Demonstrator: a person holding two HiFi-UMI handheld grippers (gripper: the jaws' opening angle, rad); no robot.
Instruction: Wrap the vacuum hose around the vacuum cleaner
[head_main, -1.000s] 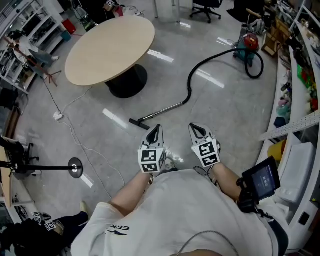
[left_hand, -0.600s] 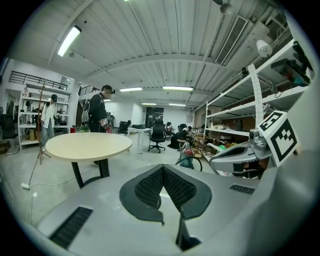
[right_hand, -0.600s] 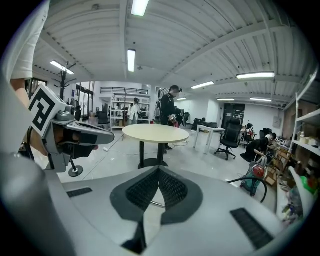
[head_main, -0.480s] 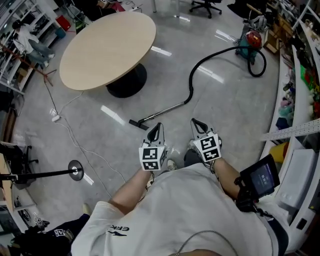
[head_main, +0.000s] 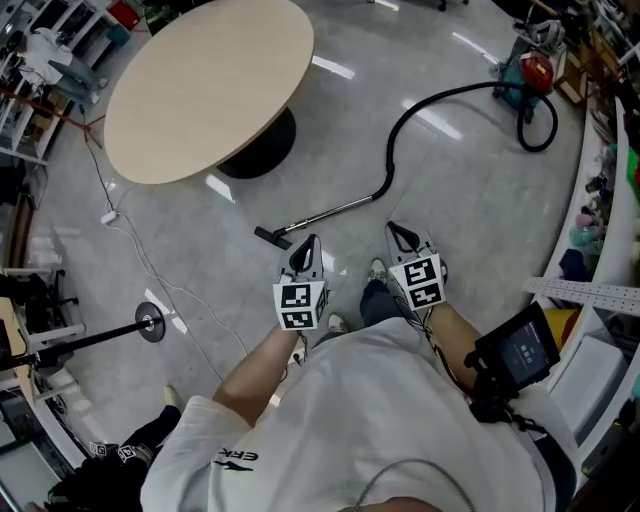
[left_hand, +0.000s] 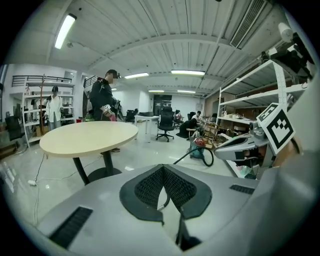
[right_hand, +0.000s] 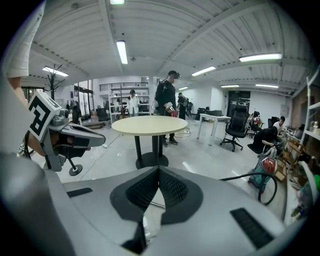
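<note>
White shirt (head_main: 385, 420) behind left gripper (head_main: 310, 244) shows dark lettering (head_main: 236, 458), roughly ERK.

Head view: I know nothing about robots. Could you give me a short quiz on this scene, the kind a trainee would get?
1. True or false: the vacuum hose is already wrapped around the vacuum cleaner.
2. Multiple choice: the left gripper is A) shut on the hose, B) shut and empty, C) wide open.
3. Fill in: the floor nozzle at the end of the metal wand lies nearest the ___ gripper.

Key: 1 false, it trails loose across the floor; 2 B; 3 left.
</note>
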